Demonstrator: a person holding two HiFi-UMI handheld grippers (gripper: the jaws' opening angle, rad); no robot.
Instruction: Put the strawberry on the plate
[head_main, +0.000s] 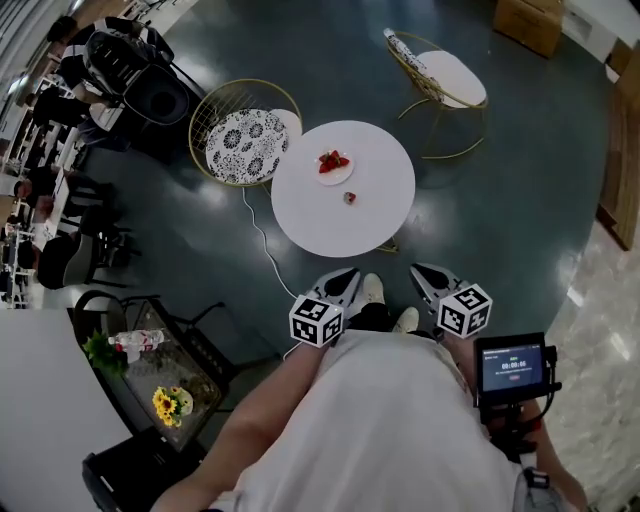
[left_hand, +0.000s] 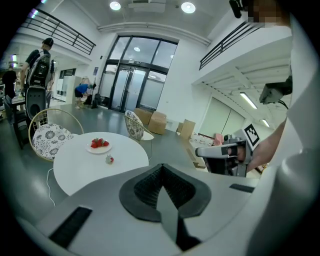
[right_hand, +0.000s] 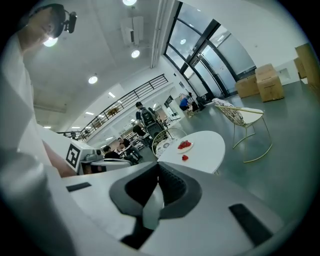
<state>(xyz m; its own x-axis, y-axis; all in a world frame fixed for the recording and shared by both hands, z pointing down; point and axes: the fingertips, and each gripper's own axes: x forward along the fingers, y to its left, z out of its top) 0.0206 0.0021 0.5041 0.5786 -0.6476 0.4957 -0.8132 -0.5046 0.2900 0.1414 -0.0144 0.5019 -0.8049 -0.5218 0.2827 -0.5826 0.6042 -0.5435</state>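
Left claw & right claw: both pinched together, empty, held by the waist, well short of the small white plate; approach prob. not begun. Small red strawberry lies on the round white desk just beside the plate, on the person's side.

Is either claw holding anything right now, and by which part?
Nothing is held. Left claw and right claw are both shut and empty; the strawberry lies on the table.

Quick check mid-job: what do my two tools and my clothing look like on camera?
Both the left tool and right tool are pale grey tapered shells with black ribbed pads; each carries a cube of black-and-white square markers. The person wears a white top.
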